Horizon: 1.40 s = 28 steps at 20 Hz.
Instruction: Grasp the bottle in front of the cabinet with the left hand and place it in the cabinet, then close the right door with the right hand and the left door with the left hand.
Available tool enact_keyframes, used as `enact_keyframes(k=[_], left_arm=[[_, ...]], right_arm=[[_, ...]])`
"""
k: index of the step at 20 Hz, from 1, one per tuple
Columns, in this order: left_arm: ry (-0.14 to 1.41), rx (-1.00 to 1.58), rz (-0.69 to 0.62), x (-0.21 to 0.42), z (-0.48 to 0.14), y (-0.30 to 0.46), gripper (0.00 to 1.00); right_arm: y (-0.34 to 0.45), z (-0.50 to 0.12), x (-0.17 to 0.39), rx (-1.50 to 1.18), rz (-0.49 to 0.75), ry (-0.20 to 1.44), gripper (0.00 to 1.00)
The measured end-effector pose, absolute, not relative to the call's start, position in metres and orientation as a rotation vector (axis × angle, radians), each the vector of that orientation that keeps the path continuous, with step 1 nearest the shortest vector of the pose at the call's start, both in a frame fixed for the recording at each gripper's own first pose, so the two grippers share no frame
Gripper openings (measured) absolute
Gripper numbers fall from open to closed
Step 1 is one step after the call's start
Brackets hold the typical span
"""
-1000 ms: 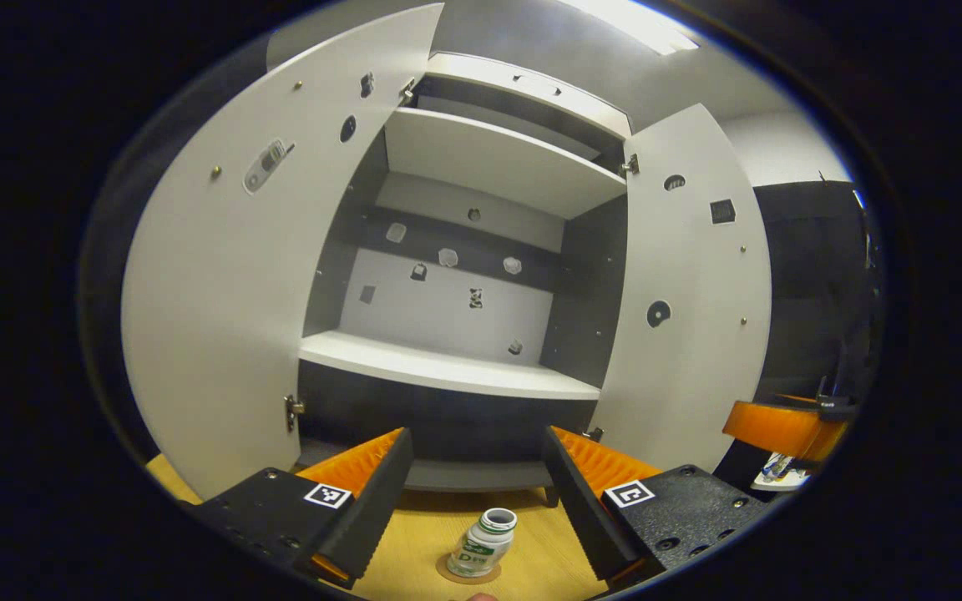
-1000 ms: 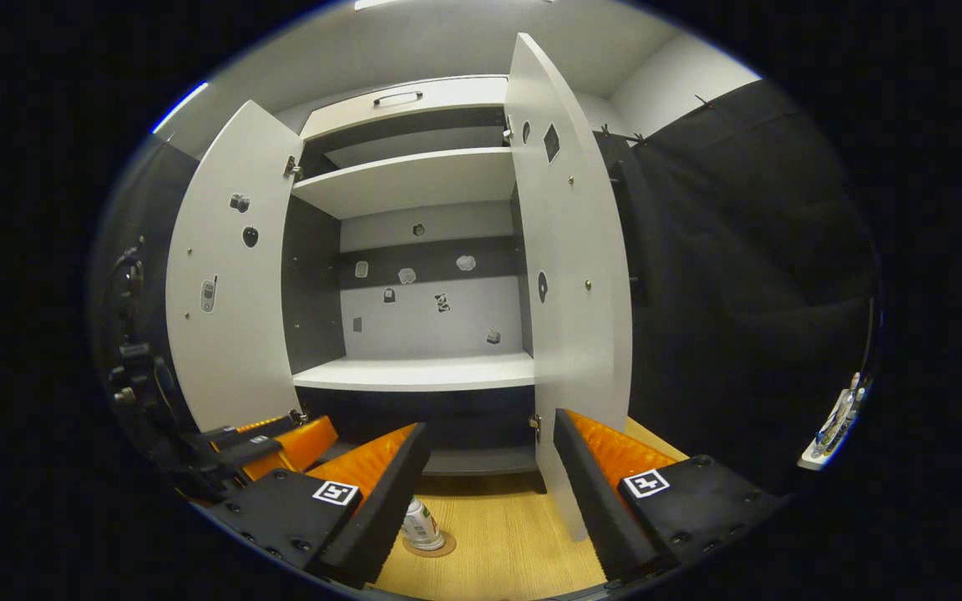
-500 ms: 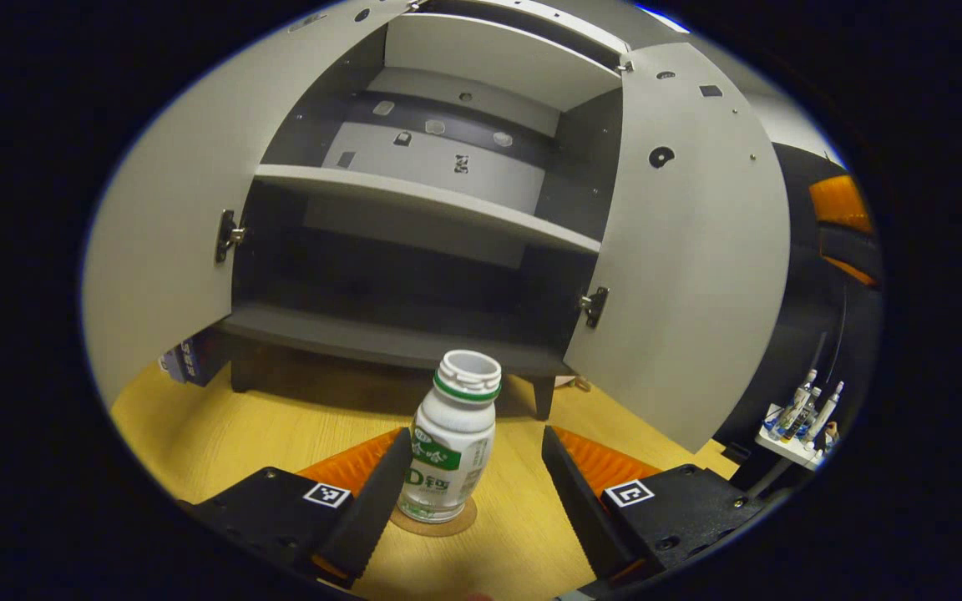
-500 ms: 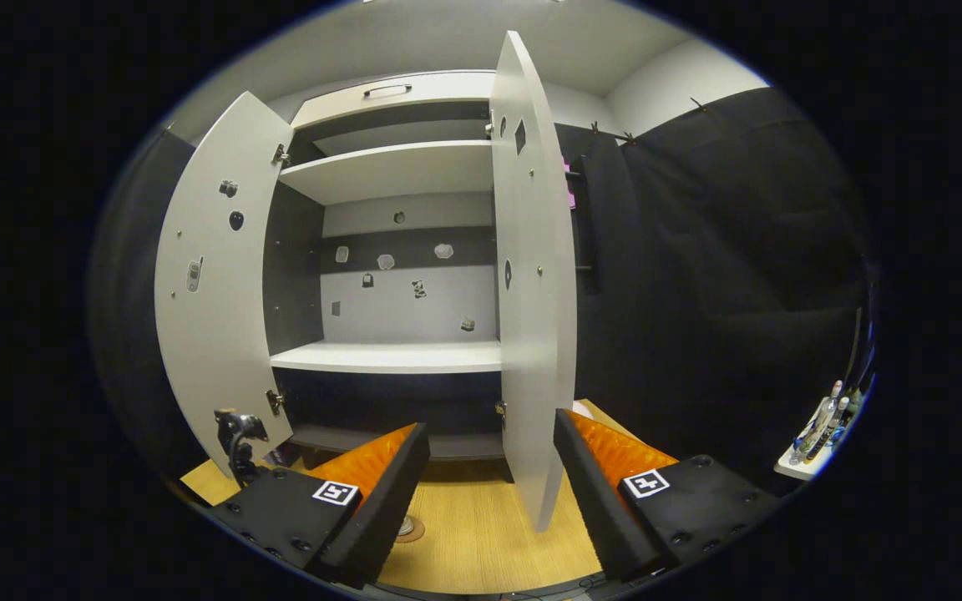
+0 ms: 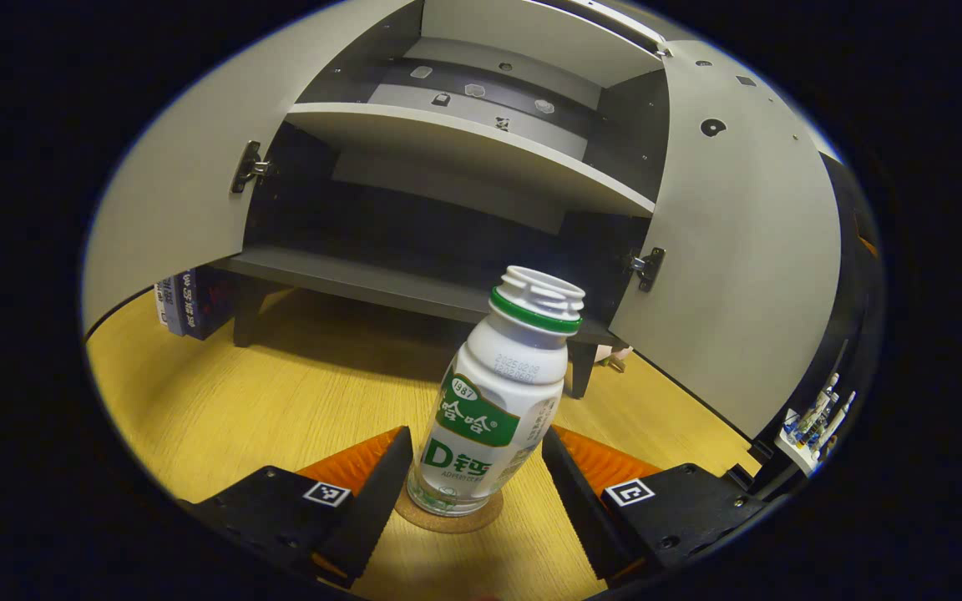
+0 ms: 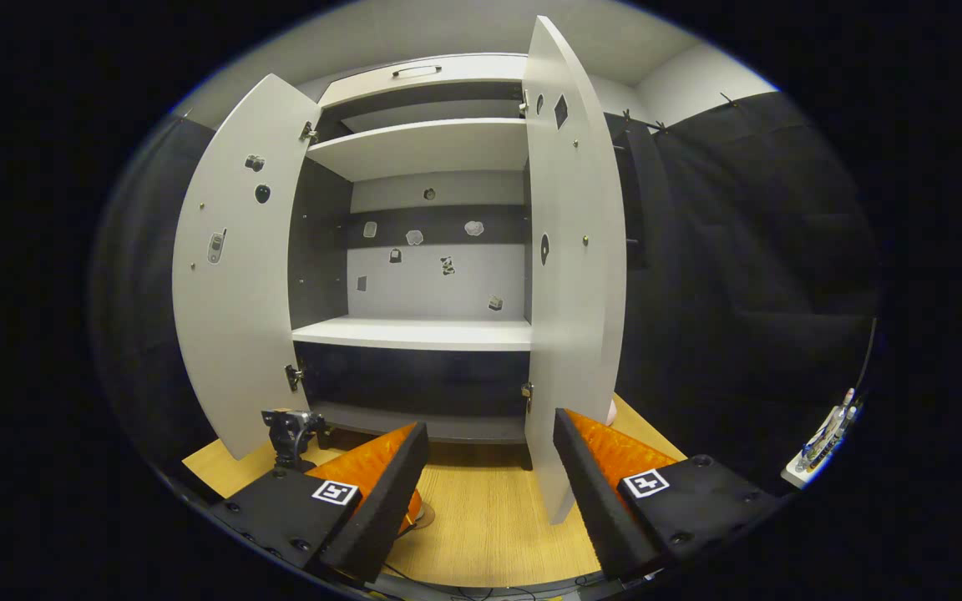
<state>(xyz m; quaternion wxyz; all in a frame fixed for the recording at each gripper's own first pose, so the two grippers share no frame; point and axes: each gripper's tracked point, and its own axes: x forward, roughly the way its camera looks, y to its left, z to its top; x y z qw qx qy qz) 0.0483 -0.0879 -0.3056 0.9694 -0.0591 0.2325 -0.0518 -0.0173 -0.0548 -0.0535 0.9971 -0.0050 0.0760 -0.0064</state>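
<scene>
- A small white plastic bottle with a green neck ring, a green label and no cap point(image 5: 493, 401) stands on a round cork coaster point(image 5: 448, 516) on the yellow wooden floor point(image 5: 281, 401), just in front of the grey-and-white cabinet point(image 5: 448, 159). In the judgement of this note, the coaster marks its starting spot.
- The left gripper point(image 5: 473, 467) sits low with its fingers spread wide. The bottle's lower body lies between them, close to both inner faces, and no contact is plain. The low approach probably aims the grip at the wide lower body rather than the narrow neck.
- The bottle looks tilted to the right in the left gripper view; that may be lens bend, so its true lean cannot be told.
- Both pale cabinet doors, left point(image 6: 235, 275) and right point(image 6: 573, 250), stand wide open, leaving the dark lower shelf point(image 5: 381, 284) free for the bottle.
- The right gripper point(image 6: 489, 467) hangs off the floor, fingers apart and holding nothing, facing the right door's edge, likely placed there to push it shut later.
</scene>
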Motion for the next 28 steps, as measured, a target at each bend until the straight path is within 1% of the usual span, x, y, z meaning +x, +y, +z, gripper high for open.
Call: enact_keyframes(k=[2, 3, 4, 5, 7, 10, 14, 16, 19, 23, 26, 28], left_arm=[[0.460, -0.124, -0.117, 0.050, -0.304, -0.091, 0.95], [0.461, -0.113, -0.116, 0.050, -0.301, -0.090, 0.91], [0.465, -0.103, -0.116, 0.050, -0.299, -0.087, 0.82], [0.477, -0.106, -0.131, 0.046, -0.294, -0.087, 0.75], [0.462, -0.119, -0.128, 0.041, -0.270, -0.083, 0.72], [0.362, -0.128, -0.114, 0.045, -0.205, -0.070, 0.72], [0.218, -0.151, -0.119, 0.058, -0.102, -0.061, 0.72], [0.175, -0.146, -0.108, 0.068, -0.060, -0.060, 0.72], [0.127, -0.132, -0.135, 0.094, 0.000, -0.070, 0.71], [0.097, -0.140, -0.148, 0.154, 0.065, -0.081, 0.72], [0.107, -0.104, -0.133, 0.209, 0.085, -0.078, 0.72], [0.140, -0.065, -0.136, 0.246, 0.084, -0.081, 0.72]], right_arm=[[-0.051, -0.055, -0.014, -0.005, 0.000, 0.152, 0.99], [-0.051, -0.056, -0.012, -0.006, 0.004, 0.155, 0.99], [-0.049, -0.058, -0.010, -0.005, 0.009, 0.165, 0.99], [-0.047, -0.060, -0.008, -0.001, 0.021, 0.171, 0.99], [-0.046, -0.058, -0.006, 0.008, 0.036, 0.168, 0.99], [-0.049, -0.053, -0.007, 0.018, 0.024, 0.145, 0.99], [-0.053, -0.054, -0.011, 0.016, 0.003, 0.120, 0.99], [-0.050, -0.059, -0.014, 0.029, 0.017, 0.132, 0.99], [-0.050, -0.063, -0.022, 0.042, 0.026, 0.151, 0.99], [-0.050, -0.059, -0.032, 0.058, 0.014, 0.135, 0.99], [-0.057, -0.059, -0.037, 0.060, -0.010, 0.129, 0.99], [-0.062, -0.056, -0.043, 0.070, -0.022, 0.122, 0.99]])
